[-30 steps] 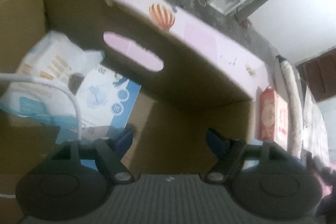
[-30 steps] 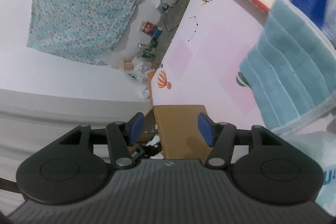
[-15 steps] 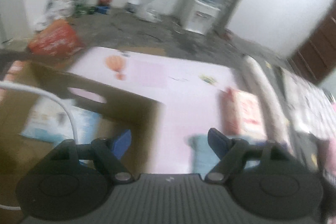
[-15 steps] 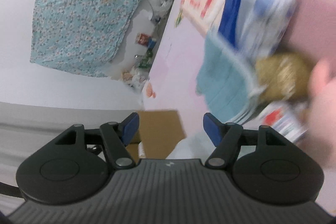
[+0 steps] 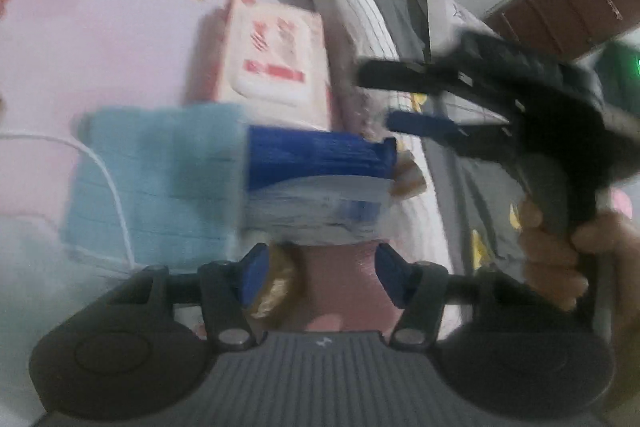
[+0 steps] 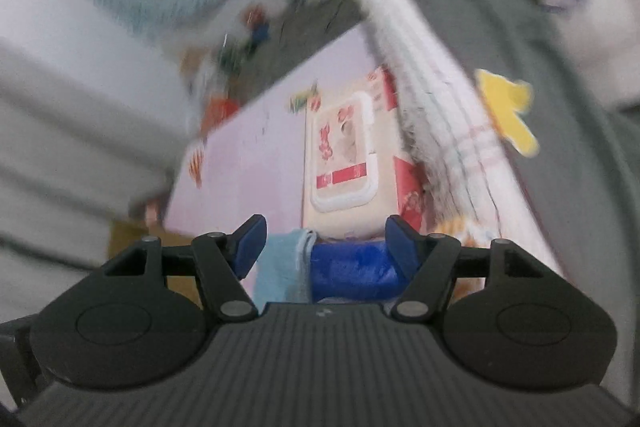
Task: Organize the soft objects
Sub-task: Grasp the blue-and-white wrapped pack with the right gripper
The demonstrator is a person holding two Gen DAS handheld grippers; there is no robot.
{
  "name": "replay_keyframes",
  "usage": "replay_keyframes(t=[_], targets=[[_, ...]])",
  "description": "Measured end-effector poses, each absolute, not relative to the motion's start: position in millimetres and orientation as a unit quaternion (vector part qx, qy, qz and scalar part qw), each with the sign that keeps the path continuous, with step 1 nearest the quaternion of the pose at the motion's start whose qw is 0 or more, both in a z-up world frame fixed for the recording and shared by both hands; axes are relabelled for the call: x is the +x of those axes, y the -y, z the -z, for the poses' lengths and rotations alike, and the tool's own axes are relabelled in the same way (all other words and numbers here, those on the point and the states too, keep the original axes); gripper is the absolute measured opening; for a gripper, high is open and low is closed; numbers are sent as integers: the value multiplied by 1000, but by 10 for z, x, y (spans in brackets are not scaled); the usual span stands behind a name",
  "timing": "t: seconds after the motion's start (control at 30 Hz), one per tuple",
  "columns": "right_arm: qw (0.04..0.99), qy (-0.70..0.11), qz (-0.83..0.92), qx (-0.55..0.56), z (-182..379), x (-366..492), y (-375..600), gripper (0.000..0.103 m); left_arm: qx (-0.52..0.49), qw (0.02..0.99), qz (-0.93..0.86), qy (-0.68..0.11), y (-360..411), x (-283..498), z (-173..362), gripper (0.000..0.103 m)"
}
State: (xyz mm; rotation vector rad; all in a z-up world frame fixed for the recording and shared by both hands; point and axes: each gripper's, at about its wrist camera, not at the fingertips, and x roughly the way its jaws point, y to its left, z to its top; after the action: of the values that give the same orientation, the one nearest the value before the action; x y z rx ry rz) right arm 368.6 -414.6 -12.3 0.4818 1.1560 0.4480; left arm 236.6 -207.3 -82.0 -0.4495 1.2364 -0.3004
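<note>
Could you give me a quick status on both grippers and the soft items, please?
Left gripper open, empty, above blue pack. Right gripper open, empty. Towel and wipes on pink mat. White cable across towel.

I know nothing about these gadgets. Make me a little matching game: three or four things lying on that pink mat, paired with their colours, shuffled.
Things:
1. towel
2. wipes pack
3. plastic-wrapped pack
4. cable

Colours:
a. dark blue
b. white
c. light blue
d. cream with red print

Pairs: 1-c, 2-d, 3-a, 4-b
</note>
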Motion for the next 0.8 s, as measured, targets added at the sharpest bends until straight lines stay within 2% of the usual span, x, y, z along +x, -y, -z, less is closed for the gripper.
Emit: replay_keyframes(t=[0.1,0.3,0.4,0.7,0.8], targets=[[768,-562,-251,177,237,3967,4023,63,-227,764,140,-587,2214,2458,1054,57],[716,-625,-287,122,640,4228,3868,47,-244,749,124,-604,2312,2539,1291,59],[700,-634,-316,87,635,4213,3835,49,-259,741,125,-606,2276,2533,1359,64],[631,-683,-367,28,823,4373,3466,53,-300,730,102,-606,2213,2594,1480,65],[617,-691,-377,22,800,4336,3398,48,-313,727,97,-603,2182,2562,1475,65]])
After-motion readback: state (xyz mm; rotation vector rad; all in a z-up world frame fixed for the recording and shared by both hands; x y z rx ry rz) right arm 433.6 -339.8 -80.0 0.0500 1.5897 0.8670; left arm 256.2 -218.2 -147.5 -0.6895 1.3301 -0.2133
